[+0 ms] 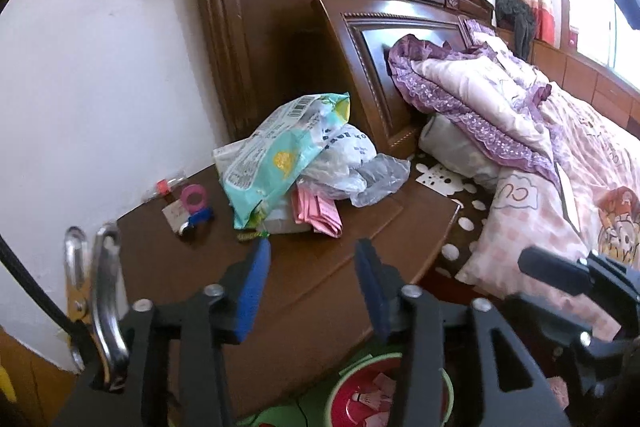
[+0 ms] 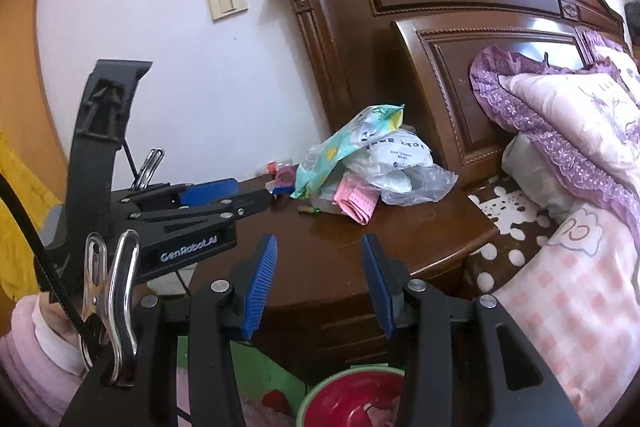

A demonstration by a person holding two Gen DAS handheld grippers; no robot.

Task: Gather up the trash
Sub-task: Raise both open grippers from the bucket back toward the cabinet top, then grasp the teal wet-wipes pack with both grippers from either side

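Observation:
A heap of trash lies at the back of the brown nightstand: a teal wipes packet, crumpled white plastic bags and folded pink paper. A small green wrapper lies in front of the heap. My left gripper hangs over the nightstand's near half, short of the heap, open with nothing between its blue pads. In the right wrist view the same packet and bags lie ahead. My right gripper is open and empty, with the left gripper to its left.
A red bin with a green rim stands on the floor below the nightstand's front edge and holds paper scraps; its rim shows in the right wrist view too. A pink tape ring and small items sit at the left. The bed adjoins on the right.

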